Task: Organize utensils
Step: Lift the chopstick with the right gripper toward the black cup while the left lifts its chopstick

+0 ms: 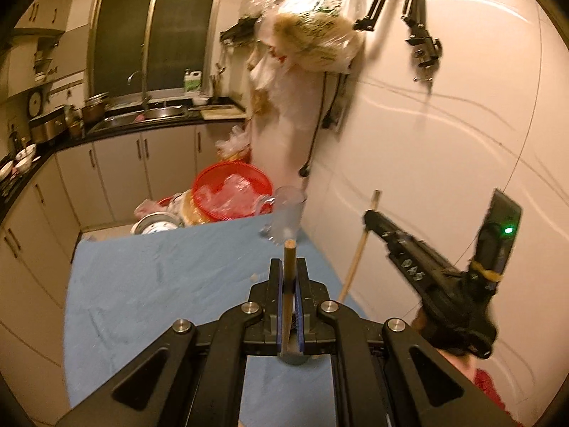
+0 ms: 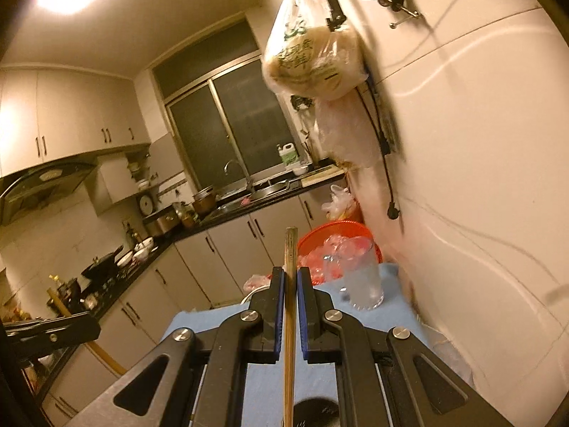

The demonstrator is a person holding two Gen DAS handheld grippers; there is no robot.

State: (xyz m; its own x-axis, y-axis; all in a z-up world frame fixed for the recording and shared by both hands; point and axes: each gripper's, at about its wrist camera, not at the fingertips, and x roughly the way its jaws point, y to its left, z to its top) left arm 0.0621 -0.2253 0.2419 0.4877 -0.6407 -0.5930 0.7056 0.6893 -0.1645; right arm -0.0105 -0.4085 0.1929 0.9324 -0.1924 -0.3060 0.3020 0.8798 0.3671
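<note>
- Chopsticks, one per gripper: the left gripper [image 1: 288, 270] is clenched on a wooden chopstick [image 1: 288, 284] that runs straight up between its blue pads, its end standing just past the fingertips.
- Right gripper [image 2: 291, 277] grips a second chopstick [image 2: 290, 306] the same way, the stick lying along the gap between the fingers and poking out above them.
- Only the left wrist view shows the right gripper from outside [image 1: 409, 249]: it hangs over the right edge of the blue-covered table [image 1: 160, 277], close to the pale wall, with its chopstick slanting down toward the cloth and a green light glowing on its body.
- Only the right wrist view shows part of the left gripper's black frame [image 2: 53, 331] at the lower left, with a wooden stick below it.
- Both views show a clear glass jug [image 1: 286, 213] standing on the far right corner of the table near the wall; the right view gives it sharper [image 2: 362, 277], upright and empty-looking.
- Behind the jug sits a red basket [image 1: 231, 192] holding clear plastic.
- The right view alone shows the range hood [image 2: 46, 181] and stove side of the kitchen; the left view shows more bare cloth.
</note>
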